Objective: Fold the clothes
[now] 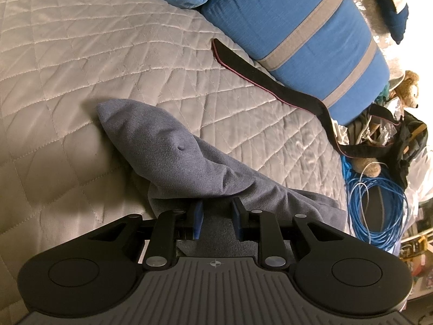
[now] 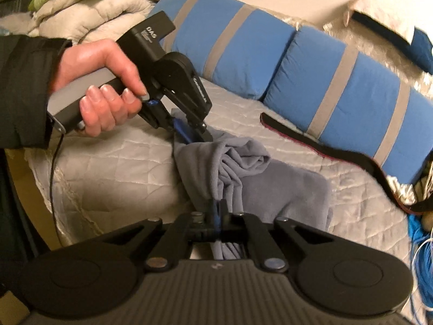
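The right gripper is clamped on the bunched grey cloth lying on the quilt. The left gripper, jaws apart, touches the cloth's near edge.

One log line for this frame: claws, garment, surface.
left claw: open, at grey-blue garment | right claw: shut on garment, bunched fold | garment: crumpled, unfolded | surface: quilted bed cover

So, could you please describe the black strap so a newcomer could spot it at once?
Start at the long blue bolster with grey bands on the quilted bed. Along its near edge lies the black strap, flat and ribbon-like. Its thin reddish edging sets it apart from the bunched grey-blue garment.
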`<move>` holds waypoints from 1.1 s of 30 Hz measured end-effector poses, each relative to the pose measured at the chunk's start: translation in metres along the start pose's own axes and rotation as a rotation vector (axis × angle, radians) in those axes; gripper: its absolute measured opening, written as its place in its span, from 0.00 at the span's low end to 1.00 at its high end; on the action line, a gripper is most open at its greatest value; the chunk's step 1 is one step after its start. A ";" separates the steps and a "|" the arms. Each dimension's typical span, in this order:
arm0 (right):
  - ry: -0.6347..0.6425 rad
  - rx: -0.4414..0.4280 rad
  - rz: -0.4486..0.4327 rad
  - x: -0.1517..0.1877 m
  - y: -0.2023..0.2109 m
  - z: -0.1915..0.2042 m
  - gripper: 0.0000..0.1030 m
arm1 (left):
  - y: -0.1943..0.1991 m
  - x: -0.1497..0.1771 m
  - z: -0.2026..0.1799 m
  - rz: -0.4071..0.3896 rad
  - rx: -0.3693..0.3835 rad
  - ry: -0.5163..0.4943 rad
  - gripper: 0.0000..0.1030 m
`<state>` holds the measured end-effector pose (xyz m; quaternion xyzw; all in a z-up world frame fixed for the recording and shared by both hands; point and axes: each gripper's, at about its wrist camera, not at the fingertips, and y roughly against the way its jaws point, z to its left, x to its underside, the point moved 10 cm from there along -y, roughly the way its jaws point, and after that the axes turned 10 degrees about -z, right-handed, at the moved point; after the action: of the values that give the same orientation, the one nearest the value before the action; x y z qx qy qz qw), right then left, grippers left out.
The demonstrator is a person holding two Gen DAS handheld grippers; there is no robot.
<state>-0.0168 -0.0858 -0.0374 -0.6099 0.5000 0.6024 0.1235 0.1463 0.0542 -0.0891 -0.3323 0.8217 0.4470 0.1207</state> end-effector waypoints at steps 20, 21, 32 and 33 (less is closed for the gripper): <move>-0.160 -0.040 -0.037 -0.011 -0.027 -0.007 0.05 | 0.001 0.000 0.000 0.002 -0.003 0.004 0.22; -0.174 -0.033 -0.032 -0.010 -0.029 -0.008 0.03 | 0.001 0.000 0.000 0.002 -0.002 0.003 0.22; -0.303 -0.102 -0.226 -0.027 -0.003 -0.018 0.66 | 0.027 -0.005 0.008 0.078 -0.006 0.109 0.23; -0.316 -0.105 -0.241 -0.029 -0.002 -0.019 0.69 | 0.036 -0.006 0.013 0.074 -0.007 0.132 0.24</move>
<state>0.0029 -0.0859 -0.0085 -0.5686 0.3657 0.6967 0.2398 0.1261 0.0814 -0.0696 -0.3308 0.8379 0.4313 0.0486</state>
